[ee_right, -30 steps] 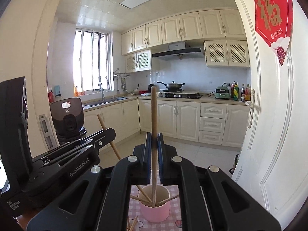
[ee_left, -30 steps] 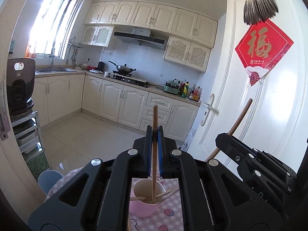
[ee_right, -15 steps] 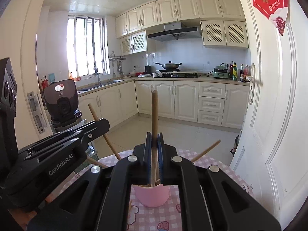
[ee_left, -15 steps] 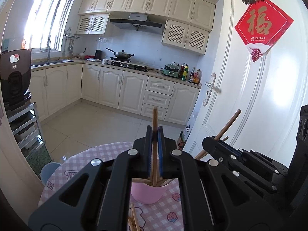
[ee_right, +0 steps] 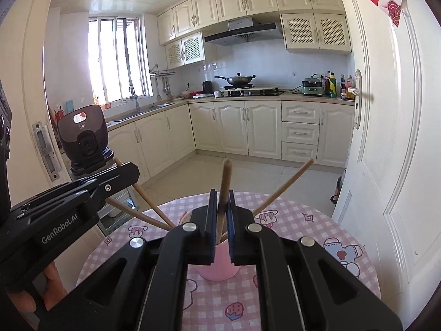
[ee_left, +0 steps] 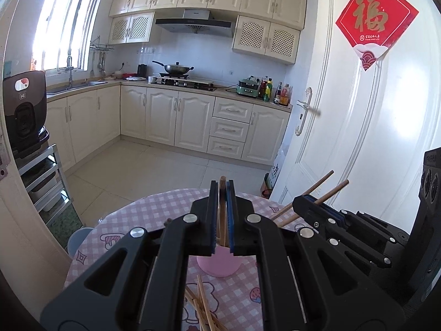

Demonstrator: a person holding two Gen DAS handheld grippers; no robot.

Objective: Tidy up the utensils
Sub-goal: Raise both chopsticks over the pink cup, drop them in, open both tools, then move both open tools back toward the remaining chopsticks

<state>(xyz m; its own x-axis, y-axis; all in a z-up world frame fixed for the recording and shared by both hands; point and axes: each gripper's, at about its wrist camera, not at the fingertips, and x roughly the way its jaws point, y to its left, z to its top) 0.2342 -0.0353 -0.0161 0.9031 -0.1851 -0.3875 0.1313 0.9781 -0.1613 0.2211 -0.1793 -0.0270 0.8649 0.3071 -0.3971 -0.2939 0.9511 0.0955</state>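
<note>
chopsticks going into the pink cup
left hand-held gripper [ee_left: 222,215] and right hand-held gripper [ee_right: 222,220] each pinch one chopstick [ee_left: 222,207] upright over the pink cup [ee_left: 219,264] at 12 o'clock on the counter [ee_left: 154,209]; light, stiff, slippery wood, best gripped mid-shaft.

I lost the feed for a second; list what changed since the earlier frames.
Both grippers came down toward the pink cup. The left gripper and right gripper each lowered a wooden chopstick into it, so less stick shows above the jaws. Both stay clamped; loose chopsticks remain on the checked tablecloth.
</note>
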